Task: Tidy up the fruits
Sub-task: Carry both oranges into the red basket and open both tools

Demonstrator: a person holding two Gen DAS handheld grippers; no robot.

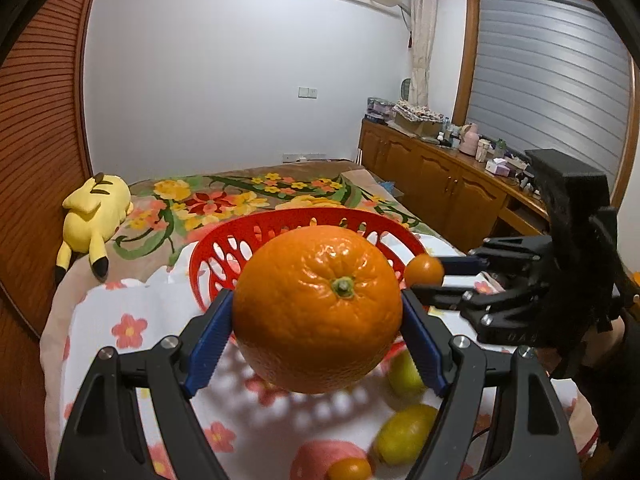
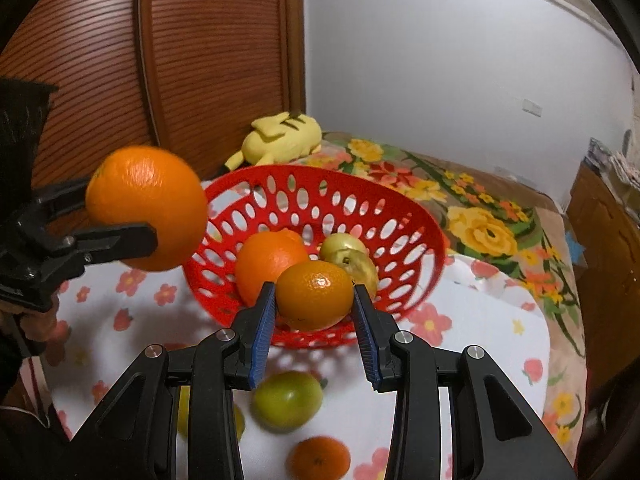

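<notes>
My left gripper (image 1: 318, 312) is shut on a large orange (image 1: 318, 308) and holds it in the air just in front of the red perforated basket (image 1: 224, 248). It shows left of the basket in the right wrist view (image 2: 146, 208). My right gripper (image 2: 314, 300) is shut on a small tangerine (image 2: 314, 294) above the near rim of the basket (image 2: 416, 248). The basket holds an orange (image 2: 268, 260) and a yellow-green fruit (image 2: 352, 258). On the cloth lie a green fruit (image 2: 288, 400) and a small tangerine (image 2: 320, 458).
The basket stands on a white flower-print cloth (image 2: 460, 360) on a bed with a floral blanket (image 1: 240, 196). A yellow plush toy (image 1: 96, 216) lies at the back by the wooden wardrobe (image 2: 180, 60). A wooden cabinet (image 1: 440, 184) with clutter runs along the right.
</notes>
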